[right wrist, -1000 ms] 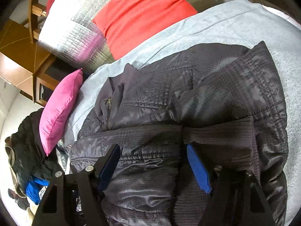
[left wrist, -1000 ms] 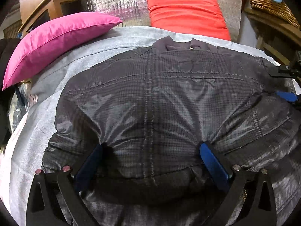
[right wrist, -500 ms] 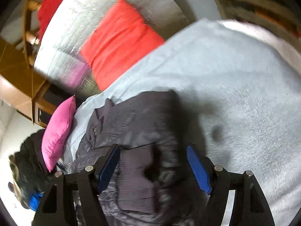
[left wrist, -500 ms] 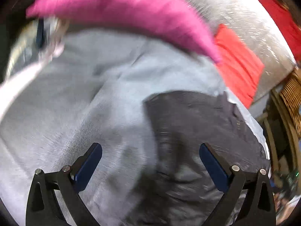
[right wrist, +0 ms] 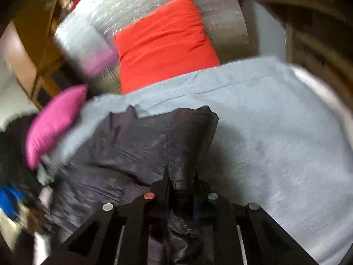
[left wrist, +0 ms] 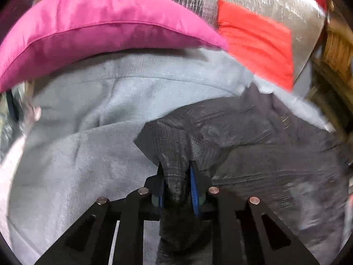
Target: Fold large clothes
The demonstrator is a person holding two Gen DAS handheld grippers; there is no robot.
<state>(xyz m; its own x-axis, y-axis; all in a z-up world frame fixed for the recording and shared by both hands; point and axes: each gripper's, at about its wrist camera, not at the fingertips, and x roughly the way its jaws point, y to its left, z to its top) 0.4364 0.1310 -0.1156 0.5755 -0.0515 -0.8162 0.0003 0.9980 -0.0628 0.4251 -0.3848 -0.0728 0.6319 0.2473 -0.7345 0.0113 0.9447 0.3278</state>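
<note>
A dark grey quilted jacket (left wrist: 260, 154) lies on a grey blanket (left wrist: 92, 119) over a bed. My left gripper (left wrist: 176, 172) is shut on a bunched fold at the jacket's left edge. In the right wrist view the jacket (right wrist: 136, 145) spreads to the left, and my right gripper (right wrist: 181, 178) is shut on its right edge, where the cloth runs down between the fingers. The collar lies towards the far side in both views. Both views are blurred by motion.
A pink cushion (left wrist: 94, 28) lies on the bed's far left, close to the left gripper. A red cushion (right wrist: 163, 42) leans on a silver quilted backrest (right wrist: 123, 6). Wooden furniture (right wrist: 33, 33) and a wicker basket (left wrist: 339, 48) flank the bed. Dark clothes (right wrist: 11, 145) lie piled at left.
Both grippers were open over the jacket; each swung out to one side edge of it and has closed on the cloth there.
</note>
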